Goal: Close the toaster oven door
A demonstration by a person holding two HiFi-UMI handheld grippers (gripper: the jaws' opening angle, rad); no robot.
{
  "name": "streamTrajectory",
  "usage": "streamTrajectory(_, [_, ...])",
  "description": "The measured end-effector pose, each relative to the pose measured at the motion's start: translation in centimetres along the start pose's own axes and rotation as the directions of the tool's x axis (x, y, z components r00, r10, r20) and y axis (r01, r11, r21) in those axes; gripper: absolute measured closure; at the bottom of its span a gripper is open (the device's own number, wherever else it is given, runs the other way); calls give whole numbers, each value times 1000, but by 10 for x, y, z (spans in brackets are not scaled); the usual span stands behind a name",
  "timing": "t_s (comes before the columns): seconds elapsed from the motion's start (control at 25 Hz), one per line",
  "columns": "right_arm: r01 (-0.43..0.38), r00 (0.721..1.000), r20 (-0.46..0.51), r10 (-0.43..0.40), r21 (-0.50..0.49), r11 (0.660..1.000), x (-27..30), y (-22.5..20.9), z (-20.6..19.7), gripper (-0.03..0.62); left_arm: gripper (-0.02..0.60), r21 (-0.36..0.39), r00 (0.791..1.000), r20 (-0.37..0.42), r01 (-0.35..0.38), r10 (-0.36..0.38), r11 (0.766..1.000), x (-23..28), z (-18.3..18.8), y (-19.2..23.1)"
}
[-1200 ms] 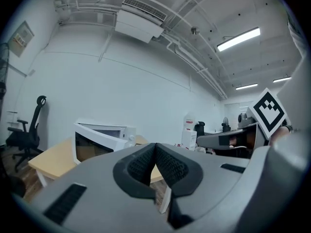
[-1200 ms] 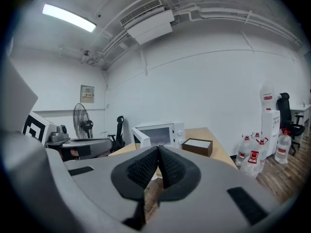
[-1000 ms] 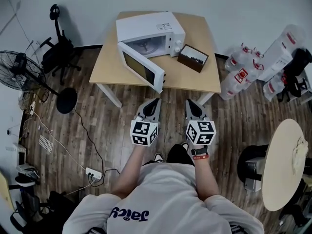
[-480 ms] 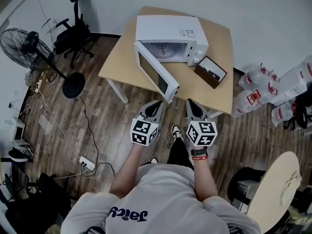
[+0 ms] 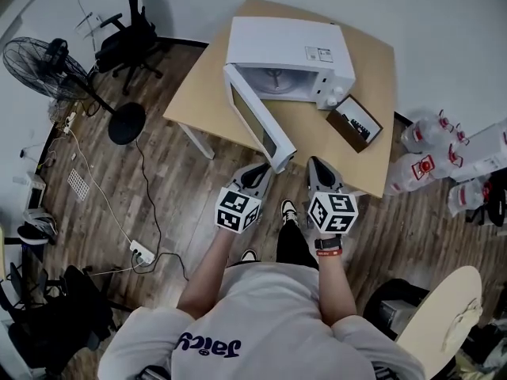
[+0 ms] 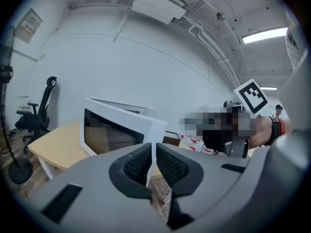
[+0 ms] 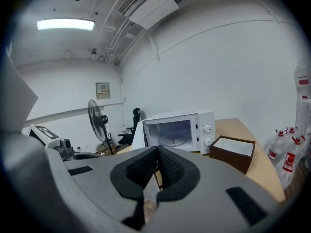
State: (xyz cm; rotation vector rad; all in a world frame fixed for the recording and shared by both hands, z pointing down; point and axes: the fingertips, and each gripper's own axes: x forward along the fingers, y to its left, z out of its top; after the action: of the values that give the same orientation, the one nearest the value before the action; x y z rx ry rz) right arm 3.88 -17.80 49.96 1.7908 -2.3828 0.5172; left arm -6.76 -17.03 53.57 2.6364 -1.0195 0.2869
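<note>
A white toaster oven stands on a wooden table. Its door is swung wide open towards me, and the cavity with the round plate shows. My left gripper is shut and empty, just short of the door's free end. My right gripper is also shut with nothing in it, level with the left one at the table's front edge. The left gripper view has the door's glass panel right ahead of the jaws. Beyond the door edge, the right gripper view looks into the oven.
A brown open box sits on the table to the right of the oven. Left of the table are a standing fan and an office chair. A power strip with cables lies on the floor. Water bottles and a round table are on the right.
The person has walked towards the table. Both grippers have come forward from open floor to just in front of the open door's end. The jaws have stayed shut.
</note>
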Motion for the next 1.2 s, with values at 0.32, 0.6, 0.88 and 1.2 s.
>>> streamTrajectory(0.32, [-7, 1000, -25, 7, 16, 1000, 22, -20, 1, 583, 471, -35, 996, -80, 44, -47, 998, 26, -17, 5])
streamTrajectory(0.6, [-20, 999, -41, 21, 20, 1000, 34, -27, -1, 583, 382, -29, 991, -113, 74, -77, 997, 44, -25, 4])
streamTrajectory(0.88, [-14, 999, -49, 15, 22, 1000, 41, -39, 0, 583, 365, -19, 990, -119, 76, -78, 997, 61, -25, 7])
streamTrajectory(1.2, [-19, 998, -57, 20, 25, 1000, 49, -44, -1, 583, 417, 56, 991, -127, 56, -48, 997, 68, -23, 8])
